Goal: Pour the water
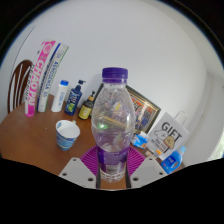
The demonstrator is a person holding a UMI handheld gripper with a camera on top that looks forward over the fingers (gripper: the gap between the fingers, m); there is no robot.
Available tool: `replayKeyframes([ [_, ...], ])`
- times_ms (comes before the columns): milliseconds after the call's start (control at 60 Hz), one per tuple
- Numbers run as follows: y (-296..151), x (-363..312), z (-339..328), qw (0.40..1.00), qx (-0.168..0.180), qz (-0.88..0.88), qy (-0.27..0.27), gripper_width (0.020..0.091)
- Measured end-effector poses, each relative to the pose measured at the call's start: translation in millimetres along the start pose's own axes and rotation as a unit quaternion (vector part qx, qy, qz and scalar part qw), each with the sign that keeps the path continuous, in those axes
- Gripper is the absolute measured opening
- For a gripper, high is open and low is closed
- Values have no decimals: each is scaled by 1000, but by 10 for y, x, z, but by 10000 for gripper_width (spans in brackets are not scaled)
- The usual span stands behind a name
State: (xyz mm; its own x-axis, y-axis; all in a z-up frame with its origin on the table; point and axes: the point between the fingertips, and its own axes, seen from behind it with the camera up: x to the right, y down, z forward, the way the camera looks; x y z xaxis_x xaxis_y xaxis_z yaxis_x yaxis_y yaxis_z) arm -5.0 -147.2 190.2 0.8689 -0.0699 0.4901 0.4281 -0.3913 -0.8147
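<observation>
Water bottle (112, 118) upright, purple cap, clamped btwn hand-held gripper (112, 170) fingers, white cup (67, 133) nearby on table (30, 135)

The tool (112, 166) has two pale grey fingers (76, 170) with small dark screws, each bearing a purple pad (90, 160) on its inner face.

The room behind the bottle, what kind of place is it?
Probably a home room. A wooden table against a white wall holds toiletry bottles, a framed picture and a gift bag. The gripper holds a water bottle.
</observation>
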Motion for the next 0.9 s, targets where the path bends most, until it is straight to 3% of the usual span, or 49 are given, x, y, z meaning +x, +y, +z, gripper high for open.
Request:
replayKeyframes([
  [200,-352,498,555,973,-6,-224,60,331],
  [500,-490,317,1191,851,0,-518,84,330],
  [717,-384,252,1383,765,-6,-636,97,329],
  [900,-309,256,1434,771,-21,-630,93,332],
])
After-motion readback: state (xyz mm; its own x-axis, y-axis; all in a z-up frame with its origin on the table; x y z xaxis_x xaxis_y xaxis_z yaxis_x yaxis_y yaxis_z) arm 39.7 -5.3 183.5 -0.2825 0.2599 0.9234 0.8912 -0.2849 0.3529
